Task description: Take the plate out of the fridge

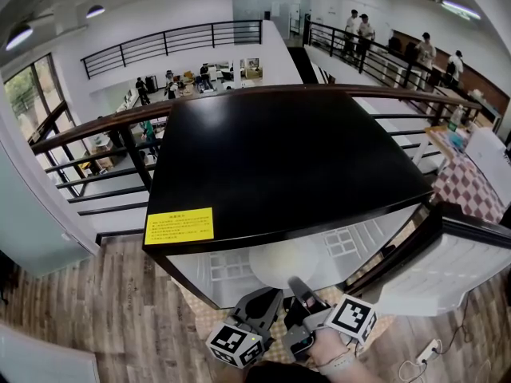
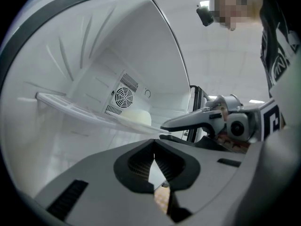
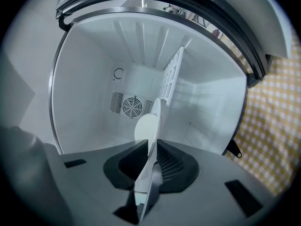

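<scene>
- My left gripper (image 1: 266,295) waits beside the right one, jaws together on nothing.
- The plate (image 1: 283,263) lies on the shelf (image 2: 70,106) inside the fridge (image 1: 279,166). My right gripper (image 1: 298,282) is clamped narrow on its near rim.
- Risk, my read: with a one-sided rim grip, a quick pull could let the plate pivot, slip, or snag the shelf.
- The right gripper view shows the jaws biting the rim. The head view hides that contact. The left gripper view shows the shelf beneath.

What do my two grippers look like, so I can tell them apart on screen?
The left grey plastic two-jaw gripper and the right grey plastic two-jaw gripper match: broad matte shells, dark ribbed pads, each with a white cube printed with black square markers. No cables show on them. A pale band circles the right wrist.
</scene>
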A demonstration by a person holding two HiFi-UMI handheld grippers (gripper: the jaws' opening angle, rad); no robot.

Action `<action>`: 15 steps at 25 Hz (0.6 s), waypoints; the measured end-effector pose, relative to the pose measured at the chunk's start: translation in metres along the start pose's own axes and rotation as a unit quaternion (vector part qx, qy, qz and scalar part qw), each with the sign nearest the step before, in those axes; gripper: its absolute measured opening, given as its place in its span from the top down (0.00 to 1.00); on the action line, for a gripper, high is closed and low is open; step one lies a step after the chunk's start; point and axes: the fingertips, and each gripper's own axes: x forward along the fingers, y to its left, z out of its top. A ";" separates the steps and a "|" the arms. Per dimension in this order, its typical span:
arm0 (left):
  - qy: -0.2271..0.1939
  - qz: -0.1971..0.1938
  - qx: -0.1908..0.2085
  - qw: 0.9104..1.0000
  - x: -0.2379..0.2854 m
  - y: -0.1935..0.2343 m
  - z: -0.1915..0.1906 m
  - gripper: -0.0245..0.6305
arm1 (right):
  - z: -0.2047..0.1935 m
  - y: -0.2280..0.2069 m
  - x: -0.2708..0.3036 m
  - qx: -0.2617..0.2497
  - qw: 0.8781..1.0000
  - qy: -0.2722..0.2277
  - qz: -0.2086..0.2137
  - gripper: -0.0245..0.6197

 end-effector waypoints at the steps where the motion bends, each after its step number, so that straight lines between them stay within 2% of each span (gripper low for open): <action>1: 0.000 0.001 -0.001 1.000 -0.001 0.001 0.000 0.95 | 0.002 0.000 0.000 -0.011 1.000 -0.001 0.000 0.88; 6: 0.001 0.005 -0.001 1.000 -0.005 0.003 -0.001 0.95 | 0.010 -0.006 0.008 -0.017 1.000 -0.011 0.002 0.85; 11: 0.003 0.007 -0.003 1.000 -0.008 0.004 -0.002 0.95 | 0.014 -0.006 0.012 0.015 0.999 -0.027 0.032 0.85; 15: 0.001 0.009 -0.004 1.000 -0.008 0.006 -0.001 0.95 | 0.013 -0.006 0.006 0.037 0.998 -0.043 0.033 0.86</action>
